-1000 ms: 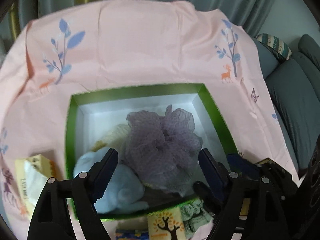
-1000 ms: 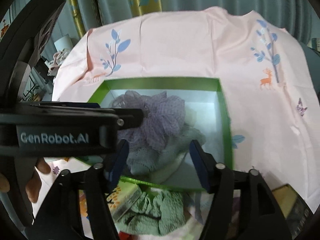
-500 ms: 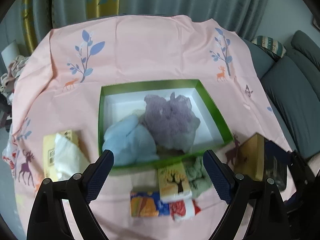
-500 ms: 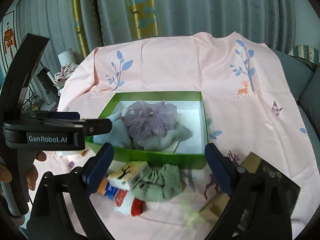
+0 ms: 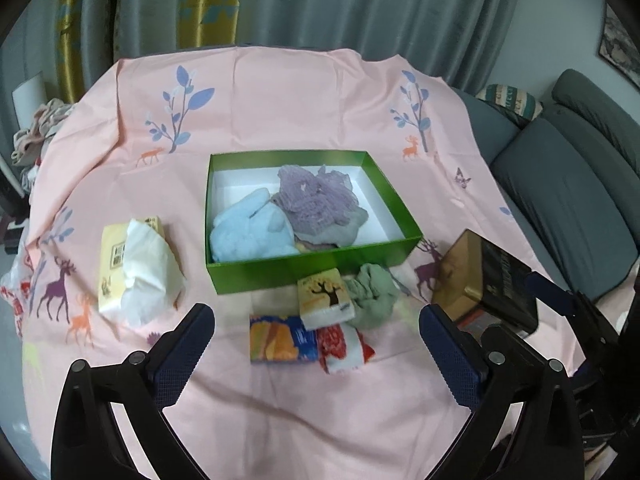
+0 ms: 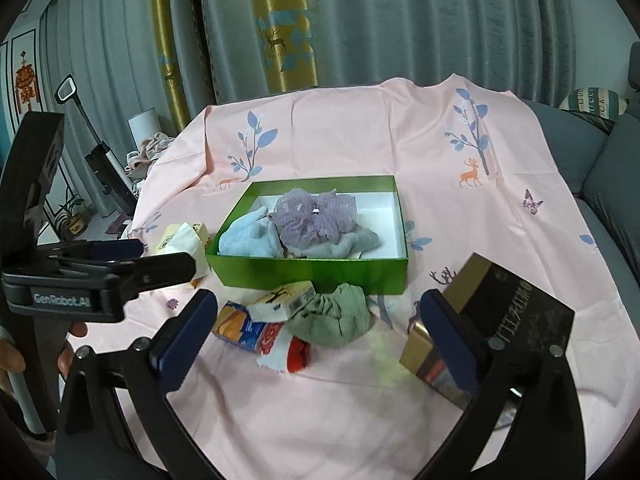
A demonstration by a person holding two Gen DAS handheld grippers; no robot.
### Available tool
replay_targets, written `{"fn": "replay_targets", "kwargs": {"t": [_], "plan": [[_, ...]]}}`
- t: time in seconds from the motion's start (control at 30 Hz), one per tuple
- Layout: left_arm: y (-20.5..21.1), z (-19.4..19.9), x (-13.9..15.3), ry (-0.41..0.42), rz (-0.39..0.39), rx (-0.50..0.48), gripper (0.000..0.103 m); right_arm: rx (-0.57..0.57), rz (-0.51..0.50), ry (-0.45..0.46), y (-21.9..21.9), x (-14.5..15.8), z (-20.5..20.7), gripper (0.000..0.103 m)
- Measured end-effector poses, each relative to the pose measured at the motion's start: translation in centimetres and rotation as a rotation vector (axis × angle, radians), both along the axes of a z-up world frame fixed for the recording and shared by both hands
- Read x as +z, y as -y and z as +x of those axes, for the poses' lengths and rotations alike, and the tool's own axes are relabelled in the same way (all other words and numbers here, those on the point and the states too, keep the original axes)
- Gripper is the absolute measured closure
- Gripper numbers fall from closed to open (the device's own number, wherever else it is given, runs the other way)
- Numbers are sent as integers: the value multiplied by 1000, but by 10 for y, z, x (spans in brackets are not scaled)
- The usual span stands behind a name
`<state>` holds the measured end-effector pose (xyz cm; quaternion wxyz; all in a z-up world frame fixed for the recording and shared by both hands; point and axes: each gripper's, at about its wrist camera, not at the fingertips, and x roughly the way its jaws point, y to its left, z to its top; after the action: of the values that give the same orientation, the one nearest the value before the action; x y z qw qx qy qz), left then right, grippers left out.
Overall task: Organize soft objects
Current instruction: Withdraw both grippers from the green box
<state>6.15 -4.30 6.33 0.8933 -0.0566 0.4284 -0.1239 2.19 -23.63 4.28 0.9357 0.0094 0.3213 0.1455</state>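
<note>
A green box (image 5: 316, 268) (image 6: 312, 270) sits mid-table and holds a purple mesh puff (image 5: 316, 196) (image 6: 314, 220), a light blue plush (image 5: 252, 232) (image 6: 250, 238) and a grey cloth (image 6: 356, 242). In front of it lie a green cloth (image 5: 372, 296) (image 6: 334, 316), a red and white sock (image 5: 344, 344) (image 6: 286, 350) and small tissue packs (image 5: 324, 298) (image 6: 286, 298). My left gripper (image 5: 316, 352) and right gripper (image 6: 316, 338) are open and empty, held back above the table's near side.
A pink printed tablecloth (image 5: 300, 100) covers the table. An opened tissue pack (image 5: 134, 264) lies left of the box. A gold and black box (image 5: 486, 284) (image 6: 492, 328) stands at the right. An orange and blue packet (image 5: 280, 338) lies in front. A grey sofa (image 5: 568, 184) is to the right.
Both grippers have pulled back and up from the green box, leaving the purple puff inside. Far more of the table shows now.
</note>
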Motion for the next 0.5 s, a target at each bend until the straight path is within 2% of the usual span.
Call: {"fn": "replay_targets", "kwargs": {"t": [0.13,0.37,0.5], "plan": [[-4,-15,1,14,-20,5,1,0,-4,5,0,0,-12,1],[-22,-32,-14,-45,-132,10,1,20,22,-19,4,-8,-28,1],[-33,-40,-29,-78,-158,45,1,43,44,-46,6,-21,-33,1]]}}
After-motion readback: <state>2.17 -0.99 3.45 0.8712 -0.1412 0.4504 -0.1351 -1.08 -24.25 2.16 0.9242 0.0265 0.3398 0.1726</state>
